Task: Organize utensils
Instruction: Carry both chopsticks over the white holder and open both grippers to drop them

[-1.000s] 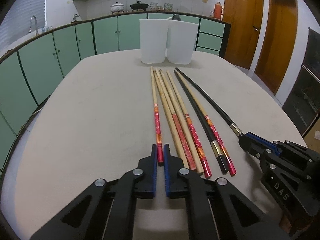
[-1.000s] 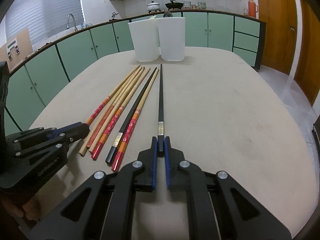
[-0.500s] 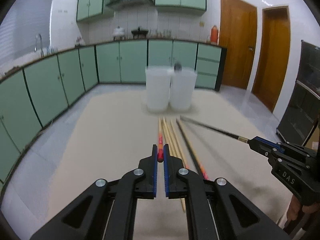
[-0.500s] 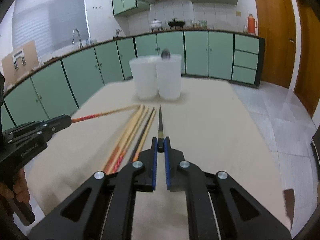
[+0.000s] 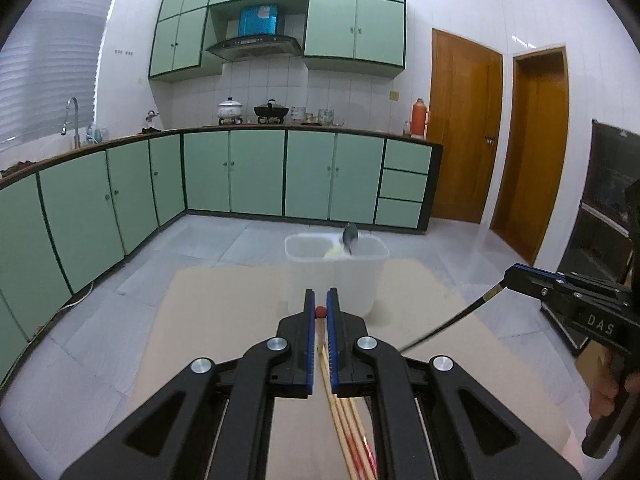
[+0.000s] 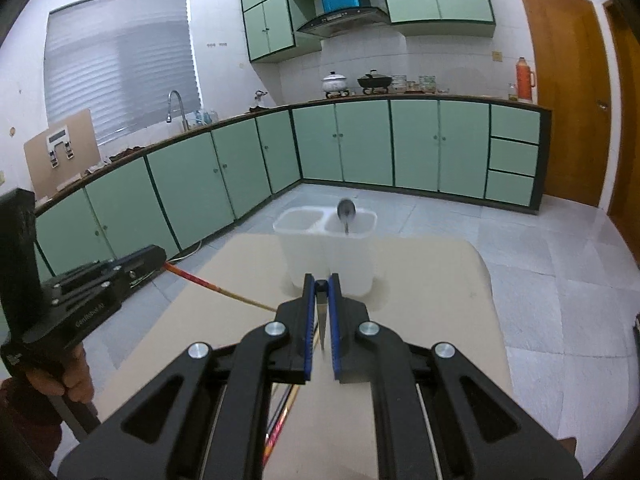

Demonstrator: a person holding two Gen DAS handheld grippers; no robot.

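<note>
My left gripper (image 5: 320, 296) is shut on the red end of a wooden chopstick (image 5: 320, 312), whose shaft slants down under the fingers. In the right wrist view the same wooden chopstick (image 6: 208, 286) sticks out of the left gripper (image 6: 160, 254) above the table's left edge. My right gripper (image 6: 321, 280) is shut on a black chopstick (image 6: 321, 320); from the left it shows as a dark rod (image 5: 452, 324) below the right gripper (image 5: 510, 276). Ahead stands a white two-compartment holder (image 6: 304, 248) (image 5: 312, 268), with a spoon (image 6: 346, 212) in its right compartment.
Several more chopsticks (image 5: 348, 432) (image 6: 280, 420) lie on the beige table (image 5: 224, 320) below the grippers. Green kitchen cabinets (image 5: 256, 176) and a tiled floor lie beyond the table's far edge. A hand (image 6: 76, 376) grips the left tool's handle.
Both grippers have risen off the table, each lifting its chopstick clear of the row. The holder, seen side-on before, now shows its open top.
</note>
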